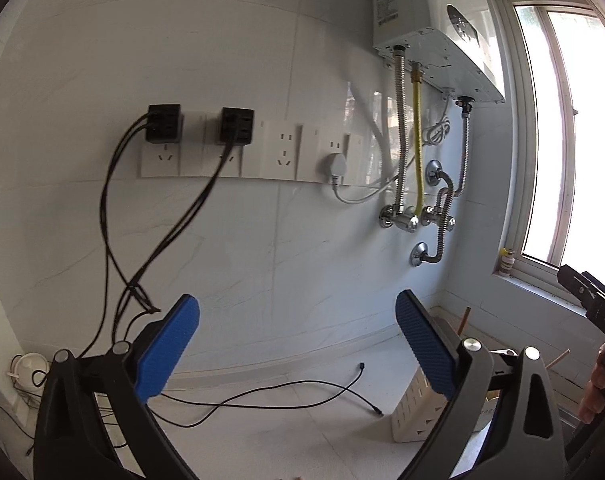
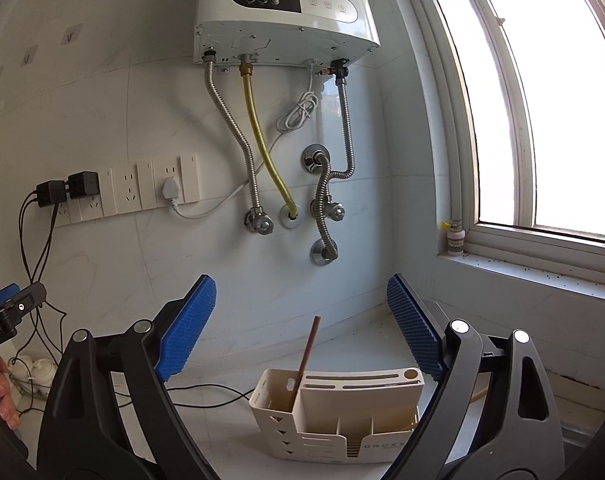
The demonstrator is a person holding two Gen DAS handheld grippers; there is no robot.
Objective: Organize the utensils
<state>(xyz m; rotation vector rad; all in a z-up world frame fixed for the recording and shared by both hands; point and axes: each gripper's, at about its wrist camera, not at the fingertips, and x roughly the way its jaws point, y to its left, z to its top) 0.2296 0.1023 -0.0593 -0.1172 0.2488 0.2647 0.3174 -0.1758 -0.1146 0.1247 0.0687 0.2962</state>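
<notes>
A cream utensil holder stands on the white counter, low in the right wrist view. One brown chopstick leans upright in its left compartment. My right gripper is open and empty, raised above and behind the holder. My left gripper is open and empty, facing the wall; the holder shows behind its right finger, with a stick tip above it. Another pale stick lies to the right. The right gripper's body shows at the right edge.
A water heater with hoses hangs on the wall above the holder. A row of sockets carries black adapters with cables trailing over the counter. A window and sill with a small bottle are on the right.
</notes>
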